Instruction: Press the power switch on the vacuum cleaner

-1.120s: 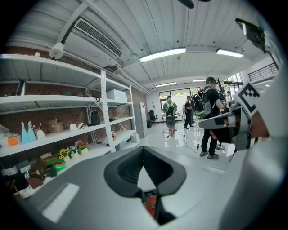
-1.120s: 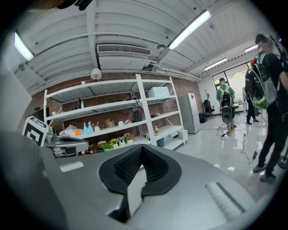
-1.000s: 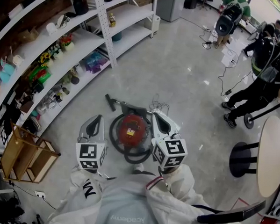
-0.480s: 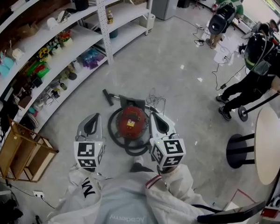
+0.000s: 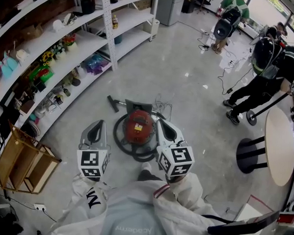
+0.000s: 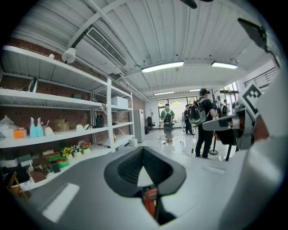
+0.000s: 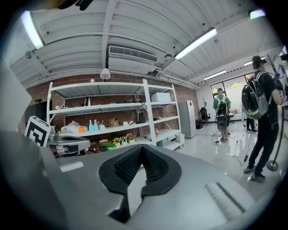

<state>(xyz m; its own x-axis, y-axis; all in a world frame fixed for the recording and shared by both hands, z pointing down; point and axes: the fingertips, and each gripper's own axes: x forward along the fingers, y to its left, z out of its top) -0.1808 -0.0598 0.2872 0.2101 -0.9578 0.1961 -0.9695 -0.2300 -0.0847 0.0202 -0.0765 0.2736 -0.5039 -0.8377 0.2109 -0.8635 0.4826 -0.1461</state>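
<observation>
The vacuum cleaner (image 5: 138, 126) is a round red canister on the concrete floor, ringed by its black hose (image 5: 120, 140), with the nozzle (image 5: 113, 103) lying to its far left. My left gripper (image 5: 99, 123) hovers left of the canister and its jaws are shut and hold nothing. My right gripper (image 5: 161, 123) hangs just right of the canister, also shut and holding nothing. In the left gripper view the left gripper (image 6: 144, 151) shows a sliver of the red vacuum cleaner (image 6: 150, 201) below its closed tips. The right gripper (image 7: 143, 148) points toward the shelves. I cannot make out the power switch.
White shelving (image 5: 67, 46) full of small items runs along the left. A wooden crate (image 5: 24, 163) stands at the lower left. A round table (image 5: 282, 146) is on the right. People (image 5: 267, 67) with backpacks and floor cables (image 5: 235, 67) are at the back right.
The head view has shifted a little, so the vacuum cleaner sits slightly higher in frame. Both grippers stay either side of it, jaws unchanged.
</observation>
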